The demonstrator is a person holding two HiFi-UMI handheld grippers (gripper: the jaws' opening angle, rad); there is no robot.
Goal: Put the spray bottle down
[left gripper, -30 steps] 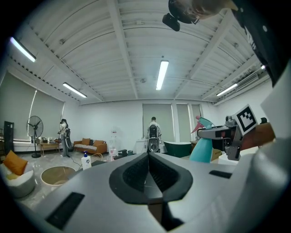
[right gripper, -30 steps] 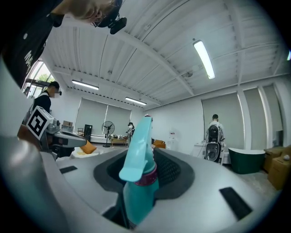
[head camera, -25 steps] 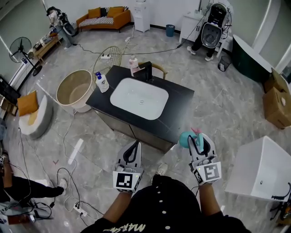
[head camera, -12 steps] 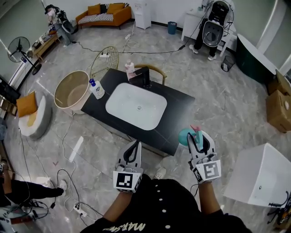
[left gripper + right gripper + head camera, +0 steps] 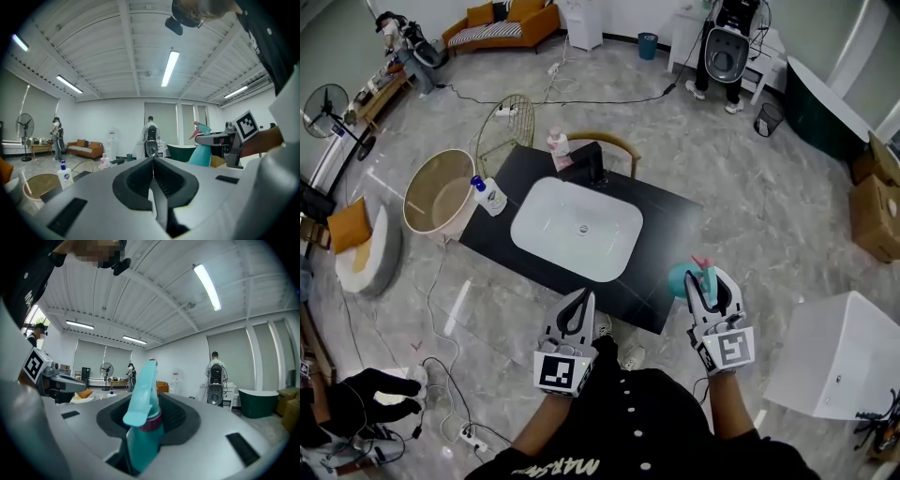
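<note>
A teal spray bottle (image 5: 683,279) with a pink nozzle tip is held upright in my right gripper (image 5: 713,287), whose jaws are shut on its neck; in the right gripper view the bottle (image 5: 142,427) fills the gap between the pads. It hangs just over the near right corner of the black counter (image 5: 670,212). My left gripper (image 5: 576,309) is shut and empty at the counter's near edge, its pads together in the left gripper view (image 5: 153,180), where the spray bottle (image 5: 202,149) shows at the right.
A white basin (image 5: 577,228) is set in the counter, with a black tap (image 5: 594,169), a pink bottle (image 5: 559,148) and a white pump bottle (image 5: 488,196) around it. A beige tub (image 5: 439,191) stands left, a white box (image 5: 839,356) right. Cables (image 5: 441,375) lie on the floor.
The counter has drawn closer to both grippers and lies further under them. The bottle stays gripped in the right gripper; the left stays shut.
</note>
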